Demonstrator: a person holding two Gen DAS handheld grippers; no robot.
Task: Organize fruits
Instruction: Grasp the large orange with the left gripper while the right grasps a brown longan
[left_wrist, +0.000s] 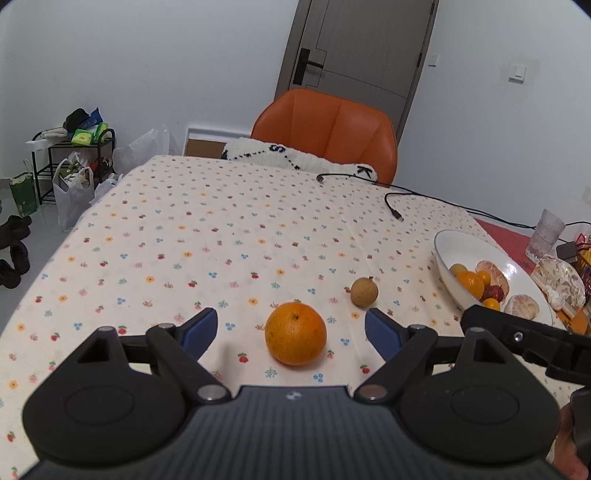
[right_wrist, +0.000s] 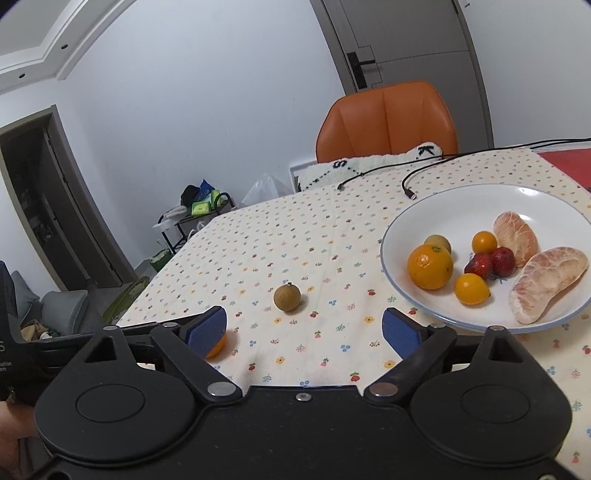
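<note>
1. Squarely between the wide-open, empty left gripper (left_wrist: 291, 328) sat the orange (left_wrist: 296, 333) on the tablecloth (left_wrist: 184, 236).
2. Closing evenly across its widest part would likely hold it.
3. Nearby lay a longan (left_wrist: 363, 291); the right gripper (right_wrist: 306, 328) was spread and empty beside the fruit plate (right_wrist: 406, 221).

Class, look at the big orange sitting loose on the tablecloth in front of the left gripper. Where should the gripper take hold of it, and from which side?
Grip the orange across its widest middle, coming straight ahead and low from the near side. It is round, sits free on the tablecloth, and already lies centred between the open fingers of the left gripper, probably needing only a short advance before closing.
</note>
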